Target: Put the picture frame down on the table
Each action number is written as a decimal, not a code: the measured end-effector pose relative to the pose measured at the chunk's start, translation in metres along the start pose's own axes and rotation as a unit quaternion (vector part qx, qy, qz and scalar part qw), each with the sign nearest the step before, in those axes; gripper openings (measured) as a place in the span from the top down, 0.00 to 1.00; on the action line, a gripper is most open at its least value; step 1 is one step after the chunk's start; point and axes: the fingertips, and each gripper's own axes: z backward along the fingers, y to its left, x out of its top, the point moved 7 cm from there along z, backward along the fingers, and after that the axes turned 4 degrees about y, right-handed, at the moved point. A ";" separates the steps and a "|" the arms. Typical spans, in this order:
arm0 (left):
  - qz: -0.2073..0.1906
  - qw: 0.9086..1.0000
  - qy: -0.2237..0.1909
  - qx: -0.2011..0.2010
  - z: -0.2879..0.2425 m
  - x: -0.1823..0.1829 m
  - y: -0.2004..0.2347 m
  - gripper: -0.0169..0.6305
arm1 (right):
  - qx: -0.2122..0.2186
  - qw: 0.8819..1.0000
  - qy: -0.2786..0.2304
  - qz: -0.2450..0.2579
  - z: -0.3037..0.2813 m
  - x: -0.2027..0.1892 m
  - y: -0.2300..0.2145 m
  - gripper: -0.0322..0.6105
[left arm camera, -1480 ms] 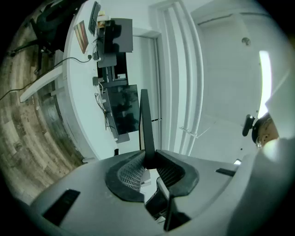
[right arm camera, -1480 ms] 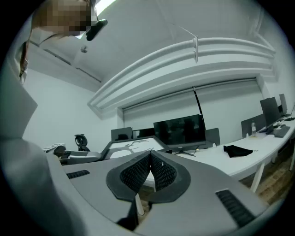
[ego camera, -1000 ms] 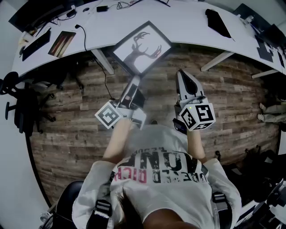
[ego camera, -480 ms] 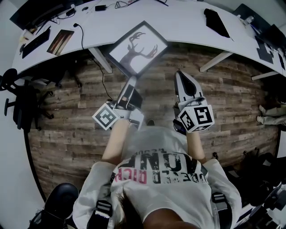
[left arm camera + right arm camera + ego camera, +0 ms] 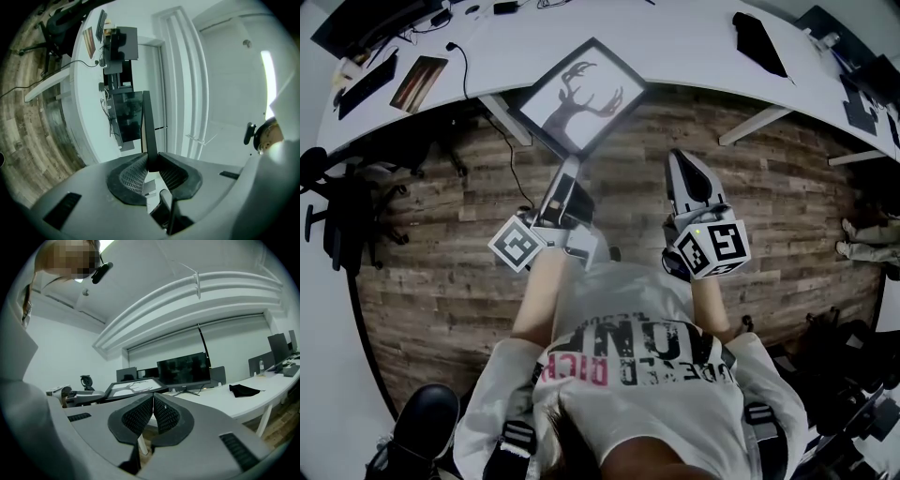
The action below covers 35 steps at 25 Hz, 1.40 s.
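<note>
The picture frame (image 5: 578,96), black-edged with a deer-antler silhouette on white, is held flat in the air over the near edge of the white table (image 5: 675,42). My left gripper (image 5: 565,171) is shut on its near corner. In the left gripper view the frame (image 5: 149,126) shows edge-on as a dark strip pinched between the pads. My right gripper (image 5: 682,161) is shut and empty, to the right of the frame and apart from it, over the wood floor. The right gripper view shows the frame (image 5: 136,387) level at the left, beyond its closed pads.
On the table lie a brown booklet (image 5: 418,82), cables and a dark keyboard (image 5: 362,86) at the left, a black cloth (image 5: 759,43) at the right, and a monitor (image 5: 183,369). Table legs (image 5: 508,119) stand under the frame. An office chair (image 5: 337,216) sits at the left.
The left gripper has carried the frame forward and to the left, so more of it now overlaps the table edge. The right gripper has stayed in place.
</note>
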 end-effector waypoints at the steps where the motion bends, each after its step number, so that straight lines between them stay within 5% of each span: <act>1: 0.001 1.000 0.000 0.000 -0.004 0.005 0.003 0.87 | -0.001 1.000 0.001 -0.001 -0.006 0.000 -0.002 0.95; 20: -0.007 0.998 0.056 -0.011 -0.111 0.134 0.058 0.87 | -0.032 0.999 -0.017 -0.009 -0.158 0.034 -0.013 0.95; 35: 0.009 0.999 0.040 0.013 -0.168 0.166 0.100 0.87 | -0.019 0.999 0.008 -0.026 -0.231 0.033 -0.054 0.95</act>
